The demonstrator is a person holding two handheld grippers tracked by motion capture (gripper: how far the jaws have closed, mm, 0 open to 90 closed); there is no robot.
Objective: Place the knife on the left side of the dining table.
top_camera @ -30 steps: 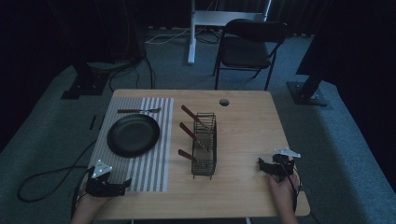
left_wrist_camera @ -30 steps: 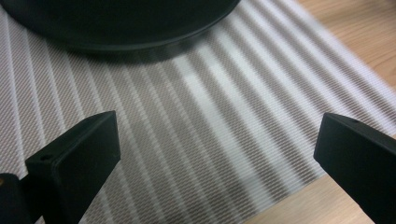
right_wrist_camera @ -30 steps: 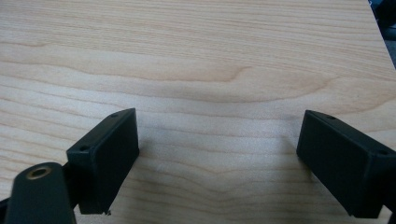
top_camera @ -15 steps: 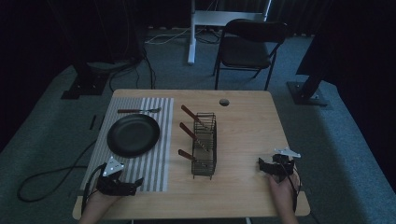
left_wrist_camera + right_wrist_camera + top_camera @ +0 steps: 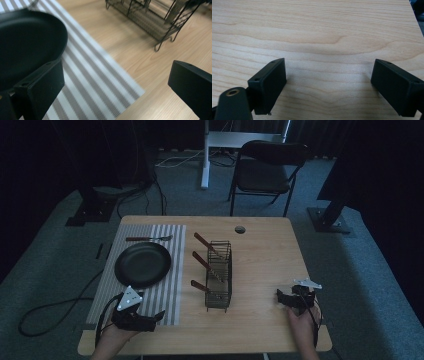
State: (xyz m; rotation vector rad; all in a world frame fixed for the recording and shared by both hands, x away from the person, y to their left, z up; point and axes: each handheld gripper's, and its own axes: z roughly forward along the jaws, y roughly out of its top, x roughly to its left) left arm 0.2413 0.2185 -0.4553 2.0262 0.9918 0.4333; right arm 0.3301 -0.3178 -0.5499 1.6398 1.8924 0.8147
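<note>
Trouble could start at the left side, where the left claw (image 5: pixel 150 319) hangs low over the near end of the striped mat (image 5: pixel 170 295). Its jaws are spread wide and hold nothing. The black pan (image 5: pixel 142 264) sits on that mat, just past the claw and a bit to the left. In the left gripper view the pan's rim (image 5: pixel 63 37) is right beside one jaw. If the claw goes forward too low, that jaw could bump the rim and push the pan across the mat. The mat might slide or bunch up too. The pan itself has nothing in it. A fork (image 5: pixel 148 238) lies on the far end of the mat, well away from the claw.

Next comes the wire rack (image 5: pixel 219 275) in the middle of the tabletop (image 5: pixel 265 260). It holds three tools with brown handles (image 5: pixel 201 261) that poke up and out toward the left. It is too dark to tell what kind of tools they are. A claw swinging in from the left could knock those handles and tip the rack.

Over on the right, the right claw (image 5: pixel 281 299) rests near the edge of the tabletop. Its jaws are also wide apart and hold nothing, with bare wood (image 5: pixel 324 42) between them. It is well away from the rack, so little could go wrong there.
</note>
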